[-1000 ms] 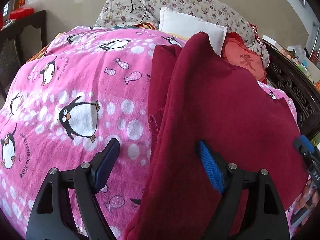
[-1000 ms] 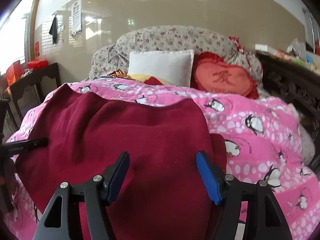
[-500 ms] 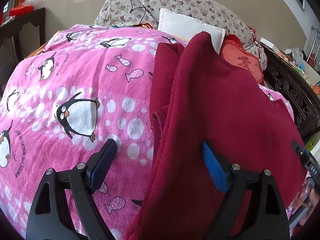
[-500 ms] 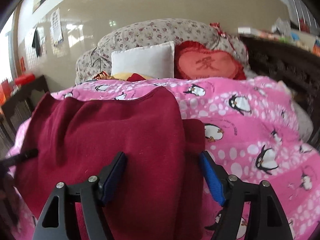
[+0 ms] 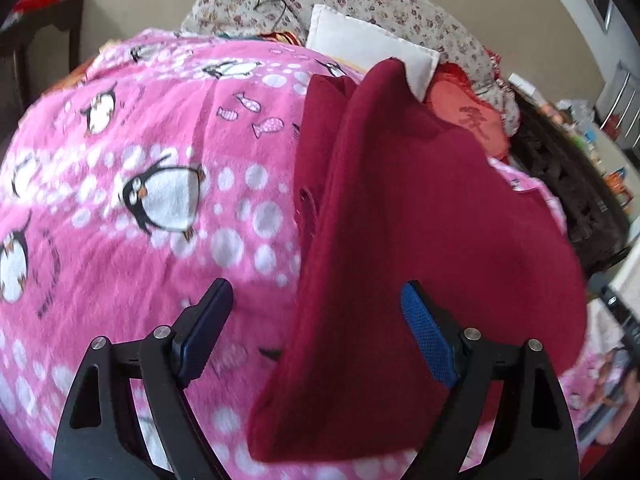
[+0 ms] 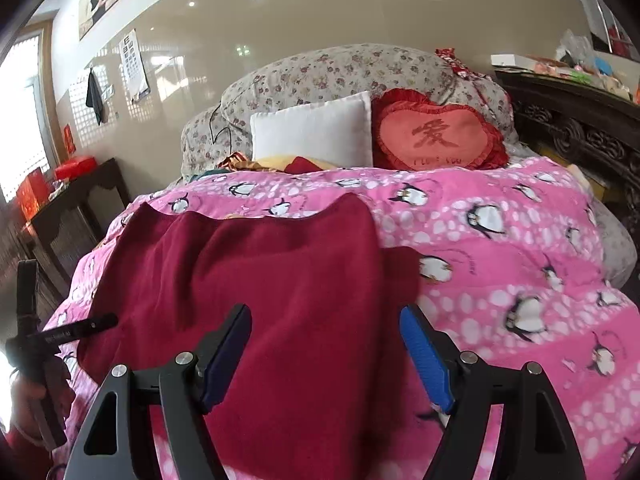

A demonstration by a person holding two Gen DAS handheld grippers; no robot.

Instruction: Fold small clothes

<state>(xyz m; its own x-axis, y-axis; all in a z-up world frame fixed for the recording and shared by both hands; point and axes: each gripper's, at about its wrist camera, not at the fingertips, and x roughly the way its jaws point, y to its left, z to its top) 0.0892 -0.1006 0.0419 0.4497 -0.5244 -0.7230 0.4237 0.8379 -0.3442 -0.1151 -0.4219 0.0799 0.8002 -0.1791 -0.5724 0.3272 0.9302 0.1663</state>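
Note:
A dark red fleece garment [image 5: 420, 208] lies folded lengthwise on the pink penguin blanket [image 5: 140, 160], a narrower layer showing along its left side. My left gripper [image 5: 316, 320] hovers open over the garment's near left edge, pressing nothing. In the right wrist view the same garment [image 6: 260, 280] spreads across the blanket [image 6: 500, 240]. My right gripper [image 6: 324, 348] hangs above its near right part. Its jaws are opening, with the cloth below them and not pinched. The left gripper [image 6: 64, 334] shows at that view's left edge.
At the bed's head are a white pillow [image 6: 312, 132], a red heart cushion [image 6: 436, 138] and a floral bolster [image 6: 340, 72]. Carved dark furniture [image 6: 580, 128] runs along the right. A dark side table [image 6: 76, 196] with red boxes stands at the left.
The right gripper has drawn back and slightly up from the garment with wider jaws. In the left view, the jaws have spread a little and the garment's near hem has come into sight.

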